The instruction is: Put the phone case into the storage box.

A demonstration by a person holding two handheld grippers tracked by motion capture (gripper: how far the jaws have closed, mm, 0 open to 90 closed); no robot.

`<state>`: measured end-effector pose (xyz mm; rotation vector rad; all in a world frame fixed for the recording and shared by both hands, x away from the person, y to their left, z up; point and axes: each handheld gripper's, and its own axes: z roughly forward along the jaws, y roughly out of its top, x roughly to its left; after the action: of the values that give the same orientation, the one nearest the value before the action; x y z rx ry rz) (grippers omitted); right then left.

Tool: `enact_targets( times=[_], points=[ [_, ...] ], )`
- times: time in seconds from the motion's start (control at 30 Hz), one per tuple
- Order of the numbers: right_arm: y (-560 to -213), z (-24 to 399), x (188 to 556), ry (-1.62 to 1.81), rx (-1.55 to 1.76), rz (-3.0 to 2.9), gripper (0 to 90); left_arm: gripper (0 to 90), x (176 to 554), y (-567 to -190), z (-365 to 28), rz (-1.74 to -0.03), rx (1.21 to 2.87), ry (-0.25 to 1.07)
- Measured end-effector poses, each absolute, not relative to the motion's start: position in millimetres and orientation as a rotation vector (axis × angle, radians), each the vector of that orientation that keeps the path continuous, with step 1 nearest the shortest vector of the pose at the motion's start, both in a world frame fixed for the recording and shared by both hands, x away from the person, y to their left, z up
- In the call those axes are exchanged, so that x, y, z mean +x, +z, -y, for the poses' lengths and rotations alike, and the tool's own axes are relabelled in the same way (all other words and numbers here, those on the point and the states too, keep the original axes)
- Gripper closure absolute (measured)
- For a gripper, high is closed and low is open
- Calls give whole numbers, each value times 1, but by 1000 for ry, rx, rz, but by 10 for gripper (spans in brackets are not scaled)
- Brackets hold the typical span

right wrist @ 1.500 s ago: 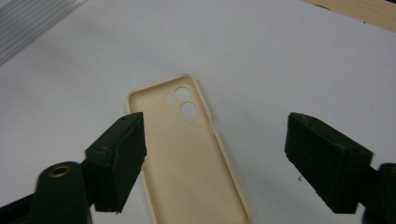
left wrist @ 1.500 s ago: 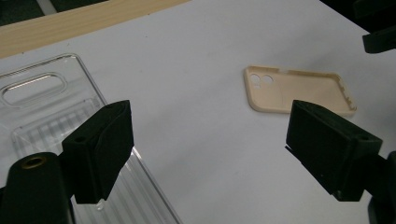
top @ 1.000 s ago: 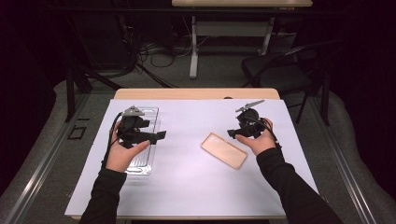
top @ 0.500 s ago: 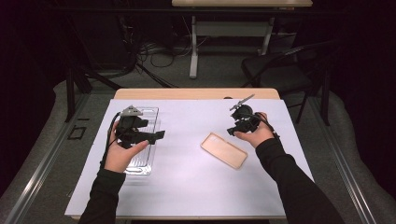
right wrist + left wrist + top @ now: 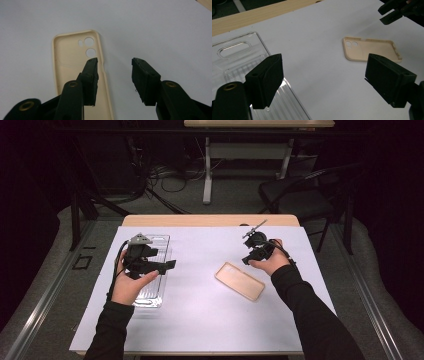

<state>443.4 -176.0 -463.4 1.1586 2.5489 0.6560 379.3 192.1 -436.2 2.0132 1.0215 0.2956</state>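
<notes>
A beige phone case (image 5: 240, 280) lies hollow side up on the white sheet, right of centre. My right gripper (image 5: 246, 260) hovers just above its far end. In the right gripper view the case (image 5: 67, 60) shows its camera holes under the left jaw. The right gripper (image 5: 115, 62) is open with nothing between its jaws, which have just been closing. My left gripper (image 5: 167, 266) is held wide open over a clear plastic tray (image 5: 150, 295). In the left gripper view its jaws (image 5: 324, 65) frame the bare sheet, with the tray (image 5: 237, 52), the case (image 5: 369, 48) and the right gripper (image 5: 392, 12) beyond.
A white sheet (image 5: 200, 320) covers most of the wooden table (image 5: 210, 220). Beyond the far edge are a dark chair (image 5: 300, 195), floor cables and another table's legs.
The right gripper has shifted slightly to the left above the case's far end. The left hand and the tray have not moved.
</notes>
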Motion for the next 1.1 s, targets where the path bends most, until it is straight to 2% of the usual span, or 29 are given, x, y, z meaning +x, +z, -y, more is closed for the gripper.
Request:
enact_targets(
  times=[0.33, 1.1],
  points=[
    [-471, 175, 445, 592, 1146, -2603, 597, 151, 379, -436, -195, -1028, 2004, 300],
    [-498, 170, 445, 445, 1087, -2705, 743, 152, 380, -436, -196, -1035, 2003, 306]
  ],
)
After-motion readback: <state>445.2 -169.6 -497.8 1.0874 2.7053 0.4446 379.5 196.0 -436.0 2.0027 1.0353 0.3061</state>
